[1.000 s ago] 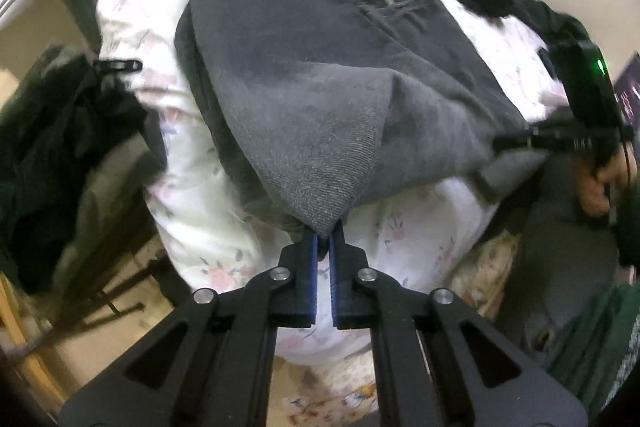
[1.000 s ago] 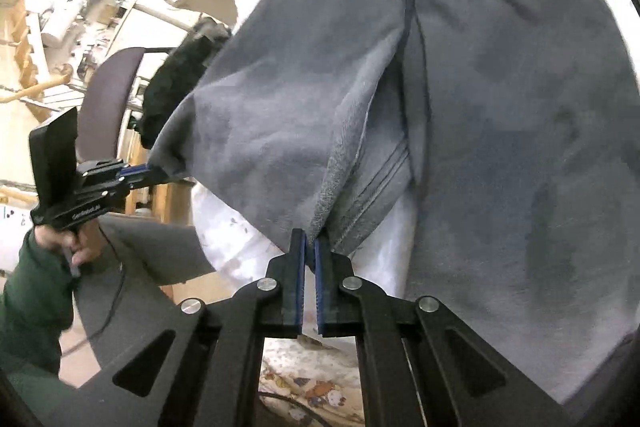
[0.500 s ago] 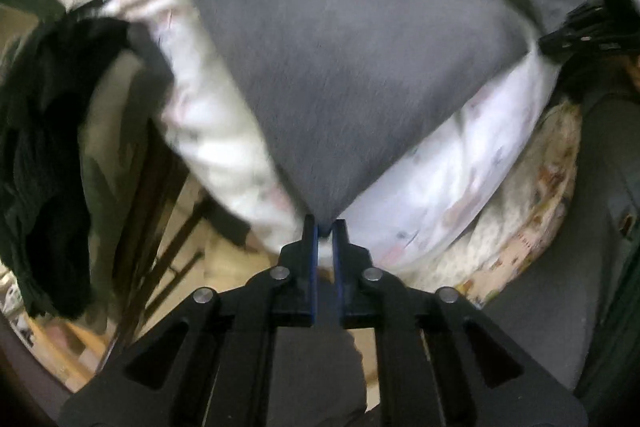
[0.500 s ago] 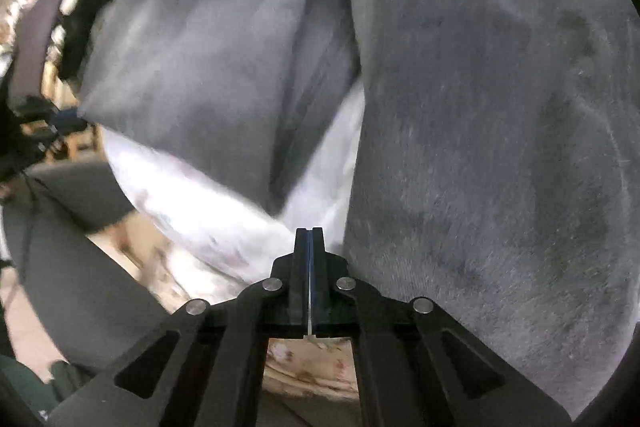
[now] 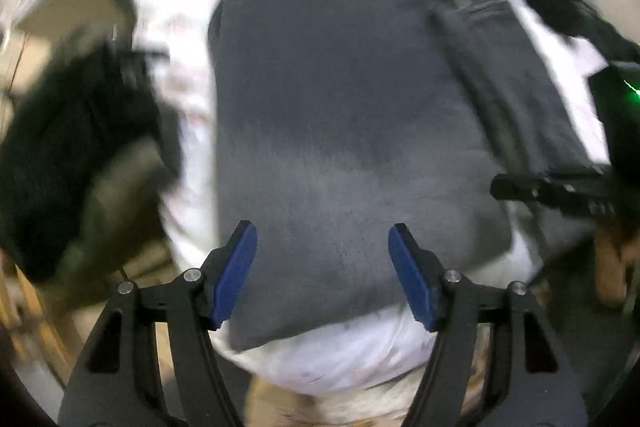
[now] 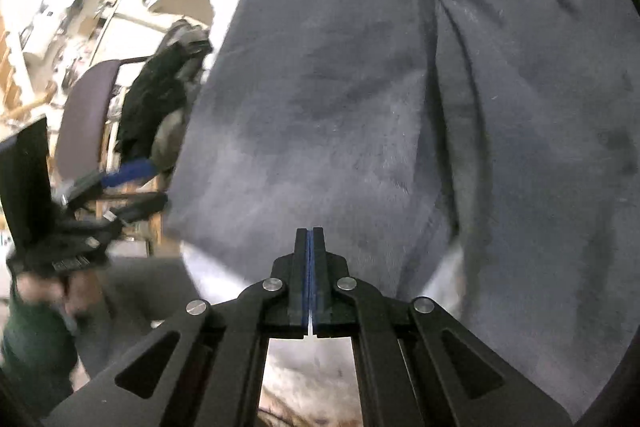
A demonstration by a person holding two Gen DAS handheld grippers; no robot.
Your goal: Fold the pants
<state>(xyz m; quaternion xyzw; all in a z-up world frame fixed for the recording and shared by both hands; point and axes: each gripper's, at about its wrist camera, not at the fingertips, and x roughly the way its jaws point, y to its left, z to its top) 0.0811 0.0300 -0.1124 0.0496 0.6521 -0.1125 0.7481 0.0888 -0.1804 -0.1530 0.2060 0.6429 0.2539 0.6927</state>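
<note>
The dark grey fleece pants (image 5: pixel 352 131) are laid folded on the white floral bed (image 5: pixel 188 75); the left tongs (image 5: pixel 322 267), just opened, are spread above the released hem, while the right tongs (image 6: pixel 308 267) are pressed together, empty.

Two wrist views, close over the grey pants (image 5: pixel 340 115)

The left camera looks straight down on the pants; the right slants down from their near edge. Both share the folded leg.
</note>
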